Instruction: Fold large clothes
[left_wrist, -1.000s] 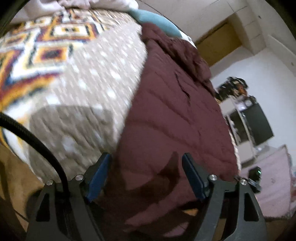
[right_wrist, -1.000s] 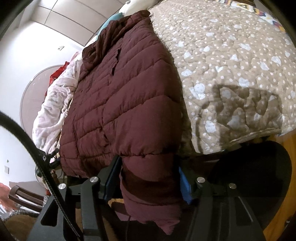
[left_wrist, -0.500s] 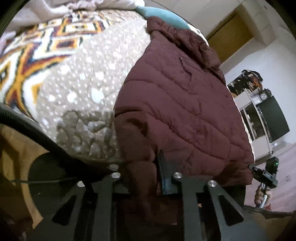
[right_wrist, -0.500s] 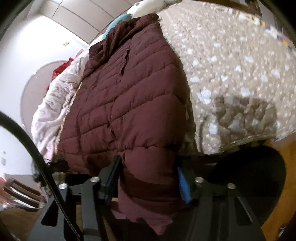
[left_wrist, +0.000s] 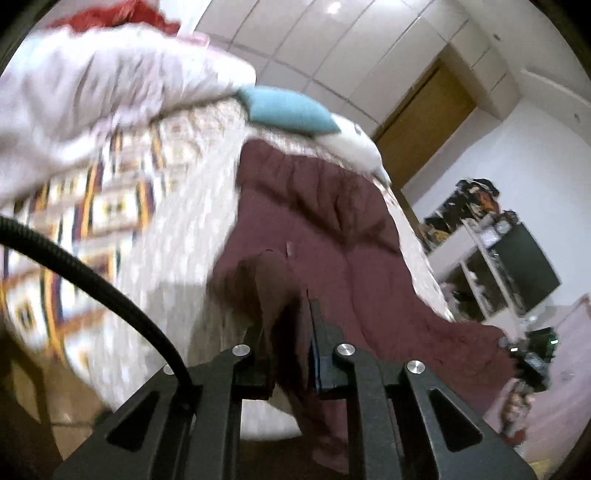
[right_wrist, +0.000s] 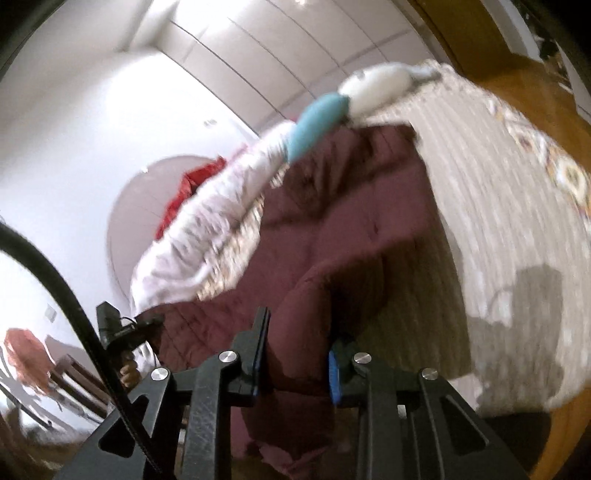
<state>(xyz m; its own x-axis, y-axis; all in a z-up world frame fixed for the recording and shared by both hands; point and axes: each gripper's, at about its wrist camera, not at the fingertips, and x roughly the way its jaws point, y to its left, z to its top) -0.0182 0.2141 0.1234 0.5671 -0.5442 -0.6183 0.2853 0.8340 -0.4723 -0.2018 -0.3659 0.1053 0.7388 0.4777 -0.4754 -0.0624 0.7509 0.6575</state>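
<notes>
While you hold the maroon puffer jacket (left_wrist: 332, 236) in the left wrist view, your left gripper (left_wrist: 286, 332) has just been closing and now pinches a narrow bunch of its hem. Most of the jacket lies on the spotted bed quilt (left_wrist: 184, 236) near the foot edge, its collar towards the teal pillow (left_wrist: 288, 110). Blur hides how deep the bite is.

From the right wrist view, your right gripper (right_wrist: 295, 354) has likewise just been closing and clamps a thicker wad of the jacket (right_wrist: 351, 236) (hem or sleeve end, I cannot tell), with loose fabric hanging below the jaws off the quilt (right_wrist: 498, 221) edge.

Risk, as judged: slick padded fabric may slip from the thin left pinch, leaving the hem skewed and the fold crooked.
</notes>
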